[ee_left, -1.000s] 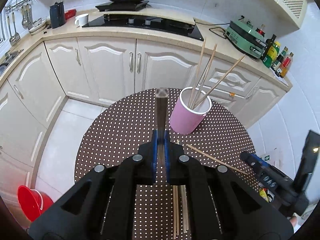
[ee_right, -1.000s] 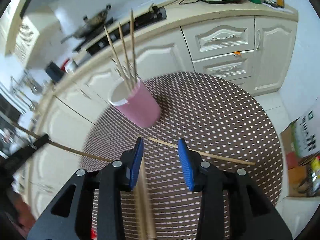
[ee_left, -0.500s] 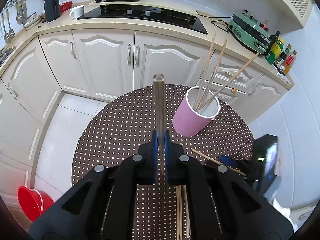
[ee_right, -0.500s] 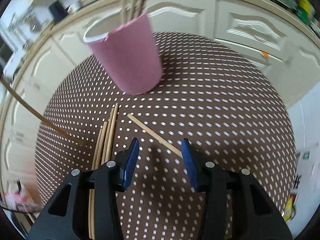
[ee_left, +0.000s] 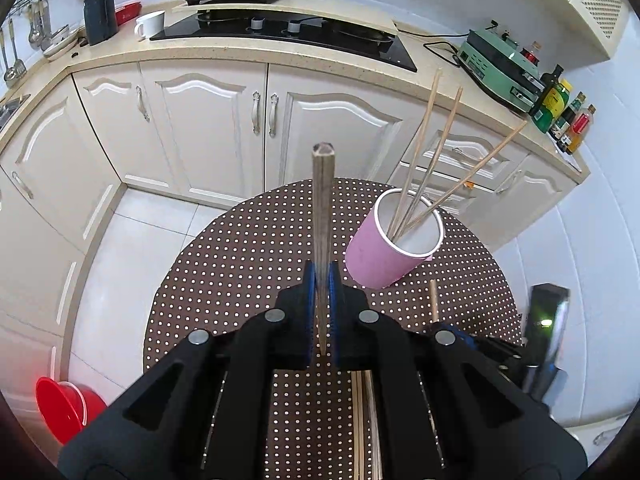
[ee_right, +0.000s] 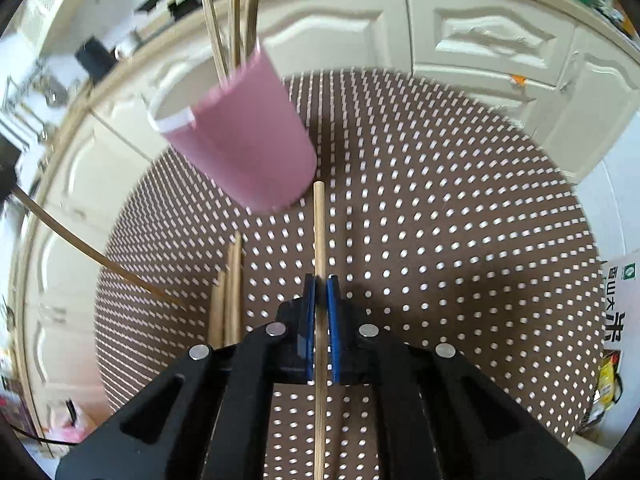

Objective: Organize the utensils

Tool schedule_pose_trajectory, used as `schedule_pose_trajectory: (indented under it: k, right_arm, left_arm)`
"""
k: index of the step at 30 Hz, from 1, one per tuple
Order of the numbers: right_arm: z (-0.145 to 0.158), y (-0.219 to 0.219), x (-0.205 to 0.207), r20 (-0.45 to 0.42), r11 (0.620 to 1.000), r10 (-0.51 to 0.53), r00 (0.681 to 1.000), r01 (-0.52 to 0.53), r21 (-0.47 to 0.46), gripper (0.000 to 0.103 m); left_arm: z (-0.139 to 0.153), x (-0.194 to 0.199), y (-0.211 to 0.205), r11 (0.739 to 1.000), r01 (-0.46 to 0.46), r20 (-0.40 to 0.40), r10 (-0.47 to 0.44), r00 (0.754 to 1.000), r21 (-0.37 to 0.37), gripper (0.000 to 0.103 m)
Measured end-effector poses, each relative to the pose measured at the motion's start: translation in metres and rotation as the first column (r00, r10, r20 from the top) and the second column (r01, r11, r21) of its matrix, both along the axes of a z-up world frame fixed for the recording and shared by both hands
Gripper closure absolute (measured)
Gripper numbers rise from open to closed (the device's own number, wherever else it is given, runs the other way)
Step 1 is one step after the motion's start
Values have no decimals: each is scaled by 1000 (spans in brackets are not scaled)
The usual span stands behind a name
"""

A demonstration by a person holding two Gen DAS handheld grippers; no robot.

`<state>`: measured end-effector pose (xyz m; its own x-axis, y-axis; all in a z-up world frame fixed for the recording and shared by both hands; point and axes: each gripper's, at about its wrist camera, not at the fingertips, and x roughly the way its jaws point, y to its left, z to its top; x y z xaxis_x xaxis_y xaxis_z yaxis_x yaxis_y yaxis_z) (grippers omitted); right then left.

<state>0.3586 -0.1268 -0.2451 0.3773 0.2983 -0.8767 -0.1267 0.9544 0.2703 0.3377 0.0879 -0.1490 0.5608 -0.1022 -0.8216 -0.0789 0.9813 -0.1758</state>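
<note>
A pink cup stands on the round dotted table with three chopsticks leaning in it. My left gripper is shut on a darker chopstick that sticks up towards the camera, left of the cup. My right gripper is shut on a pale chopstick lying on the cloth, its far end just short of the cup's base. In the left wrist view that chopstick shows in front of the cup. Loose chopsticks lie left of the right gripper.
Cream cabinets and a counter with a hob ring the table's far side. A red bucket sits on the floor at the lower left. A printed box stands beyond the table's right edge. Bottles line the counter's right end.
My right gripper came down over the single pale chopstick, turned in line with it and shut on it. My left gripper, still holding its chopstick, drifted a little towards the counter.
</note>
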Motion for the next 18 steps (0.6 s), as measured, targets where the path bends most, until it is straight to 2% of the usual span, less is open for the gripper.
schedule_pose_trajectory:
  k: [4, 9, 11, 14, 18]
  right_arm:
    - [32, -7, -10, 77, 997, -61, 995, 57, 48, 98]
    - [84, -16, -14, 208, 987, -135, 969, 113, 114, 98]
    - [106, -22, -17, 272, 981, -175, 946, 143, 132, 98]
    - [143, -28, -23, 380, 967, -251, 890, 211, 143, 98]
    - [179, -37, -21, 462, 948, -312, 830, 238, 212, 98]
  left_arm:
    - [10, -3, -5, 1000, 14, 21, -14, 1000, 5, 96]
    - [27, -8, -11, 999, 32, 49, -32, 998, 3, 96]
    - [35, -9, -15, 999, 48, 60, -48, 997, 6, 96]
    - [50, -8, -22, 997, 71, 59, -73, 996, 31, 96]
    - [74, -9, -26, 993, 119, 113, -119, 986, 6, 96]
